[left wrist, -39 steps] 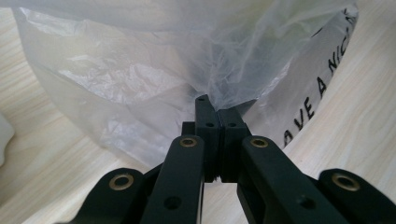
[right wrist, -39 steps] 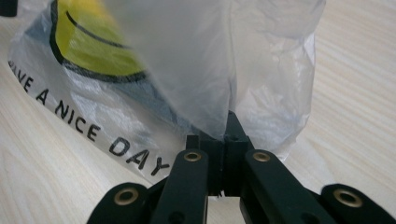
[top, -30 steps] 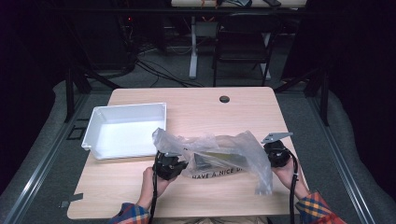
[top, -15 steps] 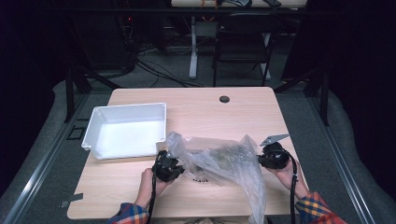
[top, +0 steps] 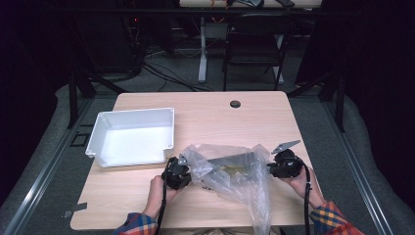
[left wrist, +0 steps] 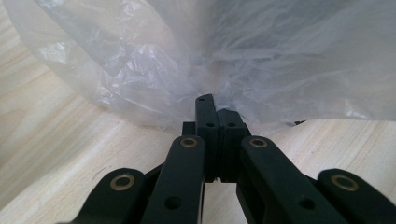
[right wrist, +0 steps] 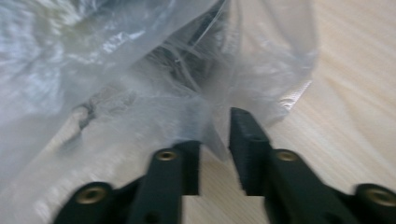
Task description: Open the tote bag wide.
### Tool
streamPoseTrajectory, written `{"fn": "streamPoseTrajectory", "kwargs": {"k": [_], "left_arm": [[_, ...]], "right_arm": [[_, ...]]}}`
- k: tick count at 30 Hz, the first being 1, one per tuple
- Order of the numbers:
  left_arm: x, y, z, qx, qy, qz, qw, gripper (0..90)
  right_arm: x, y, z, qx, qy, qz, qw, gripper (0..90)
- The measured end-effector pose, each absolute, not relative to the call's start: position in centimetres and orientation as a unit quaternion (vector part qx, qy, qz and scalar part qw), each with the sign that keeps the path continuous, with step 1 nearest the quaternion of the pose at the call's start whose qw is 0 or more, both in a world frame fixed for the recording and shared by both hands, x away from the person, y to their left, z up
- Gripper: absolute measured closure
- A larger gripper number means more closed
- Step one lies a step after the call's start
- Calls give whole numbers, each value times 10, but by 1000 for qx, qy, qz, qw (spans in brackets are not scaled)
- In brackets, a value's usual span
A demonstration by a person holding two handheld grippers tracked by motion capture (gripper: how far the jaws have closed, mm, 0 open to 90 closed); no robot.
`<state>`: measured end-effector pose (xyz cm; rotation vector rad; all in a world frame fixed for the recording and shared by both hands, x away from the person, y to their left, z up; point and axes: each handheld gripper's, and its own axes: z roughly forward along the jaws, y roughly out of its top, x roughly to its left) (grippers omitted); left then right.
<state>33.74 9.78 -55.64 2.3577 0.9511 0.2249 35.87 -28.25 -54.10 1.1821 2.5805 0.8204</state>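
A crumpled clear plastic bag (top: 230,171) lies on the front of the wooden table (top: 210,112), with a fold hanging over the front edge. Something dark and flat shows dimly inside it. My left gripper (top: 188,171) is at the bag's left edge; in the left gripper view its jaws (left wrist: 217,109) are shut on a pinch of the bag (left wrist: 233,56). My right gripper (top: 270,168) is at the bag's right corner. In the right gripper view it (right wrist: 215,133) stands open, jaws parted, with bag film (right wrist: 140,84) draped over the left jaw and into the gap.
A white empty tray (top: 169,129) stands on the left half of the table, just behind my left gripper. A small dark round cap (top: 235,104) sits near the far edge. Beyond the table are a chair, desk legs and cables on the floor.
The bag, stretched wide between both grippers a second ago, has bunched toward the middle and a fold now hangs over the front edge. Both hands have barely moved.
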Motion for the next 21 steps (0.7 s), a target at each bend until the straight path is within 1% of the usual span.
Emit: {"fn": "streamPoseTrajectory", "kwargs": {"k": [2,3,4,5,6,10,13,14,15,16,17,19,20,21], "left_arm": [[337,99,-556,881,360,90,294,900],[338,99,-555,880,362,86,297,900],[338,99,-555,880,362,86,297,900],[338,100,-555,879,361,90,298,900],[338,100,-555,879,361,90,298,900],[339,101,-554,879,361,91,298,900],[340,100,-554,877,365,95,299,900],[340,101,-554,878,364,96,297,899],[340,100,-554,876,366,92,299,899],[340,100,-554,876,366,92,299,899],[340,101,-554,875,368,93,300,899],[341,101,-554,874,371,91,302,898],[341,102,-554,874,371,90,301,899],[341,102,-555,873,373,89,303,899]], "right_arm": [[356,-288,-533,398,866,286,99,629],[352,-294,-524,400,858,303,109,565],[352,-294,-524,400,858,303,109,565],[350,-299,-514,399,852,319,118,504],[350,-299,-514,399,852,319,118,504],[344,-304,-493,400,830,367,129,401],[340,-299,-482,387,821,405,111,339],[340,-295,-481,379,821,416,97,312],[340,-286,-483,371,826,417,81,305],[340,-286,-483,371,826,417,81,305],[341,-281,-485,366,830,413,72,306],[342,-269,-492,361,844,391,73,362],[343,-265,-496,360,849,381,73,409],[346,-259,-504,365,856,358,76,571]]}}
